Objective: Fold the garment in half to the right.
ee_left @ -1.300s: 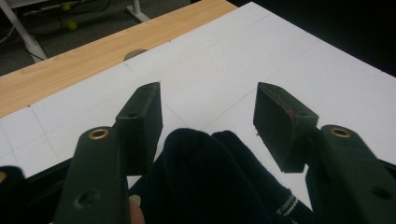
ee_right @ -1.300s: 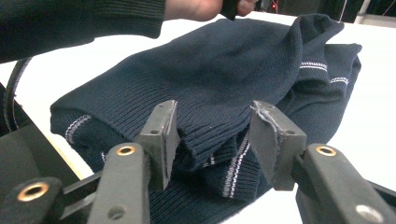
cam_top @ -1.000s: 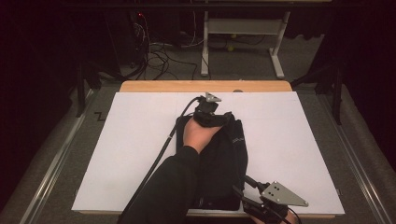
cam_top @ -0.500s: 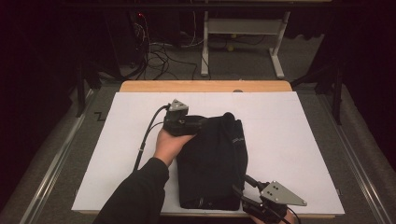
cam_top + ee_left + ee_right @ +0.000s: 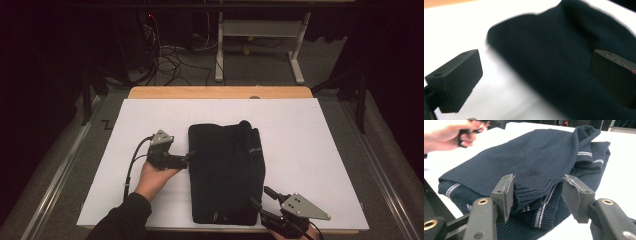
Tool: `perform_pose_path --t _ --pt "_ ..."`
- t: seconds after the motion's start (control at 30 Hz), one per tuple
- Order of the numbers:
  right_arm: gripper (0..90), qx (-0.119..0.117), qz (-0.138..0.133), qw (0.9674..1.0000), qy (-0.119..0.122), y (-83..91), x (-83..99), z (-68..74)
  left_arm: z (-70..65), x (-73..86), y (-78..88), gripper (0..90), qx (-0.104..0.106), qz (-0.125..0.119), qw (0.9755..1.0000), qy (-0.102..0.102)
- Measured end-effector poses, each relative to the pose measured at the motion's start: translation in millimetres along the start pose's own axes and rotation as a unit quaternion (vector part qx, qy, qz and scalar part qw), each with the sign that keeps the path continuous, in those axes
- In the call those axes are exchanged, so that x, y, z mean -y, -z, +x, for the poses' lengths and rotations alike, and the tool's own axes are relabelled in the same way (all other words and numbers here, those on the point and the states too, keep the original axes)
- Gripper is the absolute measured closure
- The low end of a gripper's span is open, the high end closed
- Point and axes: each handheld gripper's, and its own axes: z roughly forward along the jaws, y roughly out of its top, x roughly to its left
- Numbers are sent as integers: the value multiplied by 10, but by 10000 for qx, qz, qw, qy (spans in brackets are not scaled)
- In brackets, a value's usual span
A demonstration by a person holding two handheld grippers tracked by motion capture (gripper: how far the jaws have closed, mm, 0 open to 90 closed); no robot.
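Already folded into a narrow stack, the dark navy ribbed-knit sweater (image 5: 227, 172) awaits finishing: left claw (image 5: 189, 157) beside it gapes empty, having just opened, right claw (image 5: 537, 195) half-open around its hem.

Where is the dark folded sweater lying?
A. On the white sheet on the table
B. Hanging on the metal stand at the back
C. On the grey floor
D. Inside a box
A: in the high view the sweater lies folded flat on the white sheet that covers the table.
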Motion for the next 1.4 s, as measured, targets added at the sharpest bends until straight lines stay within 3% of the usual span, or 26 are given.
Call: perform_pose_path --t 0.3,0.5,0.87,1.0,1.07,1.2,1.4 --pt "353 55 -45 9998 -209 28 -1 -100 137 395 455 0 -235 -110 9997 -50" --pt "324 225 -11 9993 -297 86 24 -196 187 570 621 0 -271 -237 9993 31" --pt "265 560 79 9967 -589 201 119 -537 189 630 647 0 -149 -318 9994 52" --pt "173 823 238 9944 -613 160 142 -717 210 633 652 0 -106 -346 9993 82" --pt "78 983 341 9920 -711 109 139 -817 220 638 656 0 -50 -354 9993 109" --pt "0 1211 339 9900 -645 11 87 -966 223 641 655 0 -24 -387 9992 116" --pt "0 1207 -62 9923 -278 -111 -71 -1123 206 635 646 0 43 -441 9990 26"
